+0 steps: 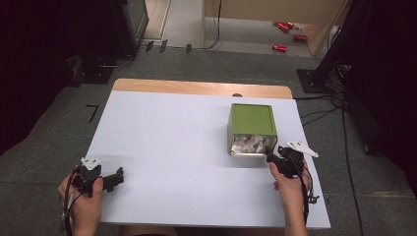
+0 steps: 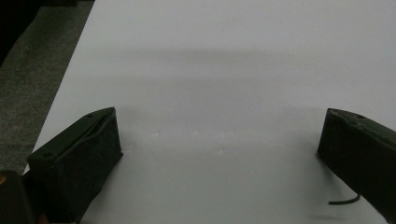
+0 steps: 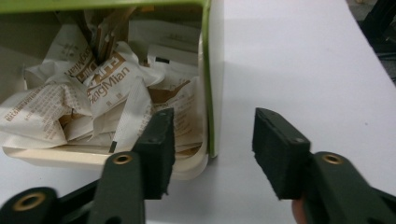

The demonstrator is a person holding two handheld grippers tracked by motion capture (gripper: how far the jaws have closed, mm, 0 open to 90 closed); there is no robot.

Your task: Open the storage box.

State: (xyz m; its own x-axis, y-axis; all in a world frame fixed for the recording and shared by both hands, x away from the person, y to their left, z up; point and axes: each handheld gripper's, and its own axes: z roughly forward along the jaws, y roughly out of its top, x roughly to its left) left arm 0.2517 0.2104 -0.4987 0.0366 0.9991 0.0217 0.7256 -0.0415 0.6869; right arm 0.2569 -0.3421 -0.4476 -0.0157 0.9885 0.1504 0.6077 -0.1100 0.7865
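Work in hand: the right gripper (image 1: 275, 158) reaches for a green box (image 1: 252, 119) lying on its side, its open mouth facing the person and stuffed with crumpled paper wrappers (image 3: 100, 100).
Box position: on the desk (image 1: 172, 147) at about 2 o'clock from its middle, near the right edge.
Right fingers: partly open and holding nothing; in the right gripper view the two fingers (image 3: 156, 151) straddle the box's right wall at the open rim, one inside against the wrappers, one outside over bare desk.
Left fingers: the left gripper (image 1: 114, 179) rests at about 8 o'clock near the front left corner; its fingers (image 2: 77, 161) stand wide apart with only desk between them.
Risk, slipping: the wall looks thin and smooth, so a closing pinch near the rim may slide off as the box is lifted or turned.
Risk, spilling: the wrappers sit loose at the mouth; tipping the opening downward would likely shed them onto the desk.
Risk, snagging: the inner finger may catch a wrapper and drag it out.
Risk, pushing: the box may skid toward 12 o'clock if the fingers nudge it before they close, as nothing braces it.
Surface: a plain white top over a wooden board whose far edge shows.
Room: grey carpet, dark equipment stands at both sides, cables at 3 o'clock, red cans (image 1: 286, 35) on the floor at 1 o'clock.
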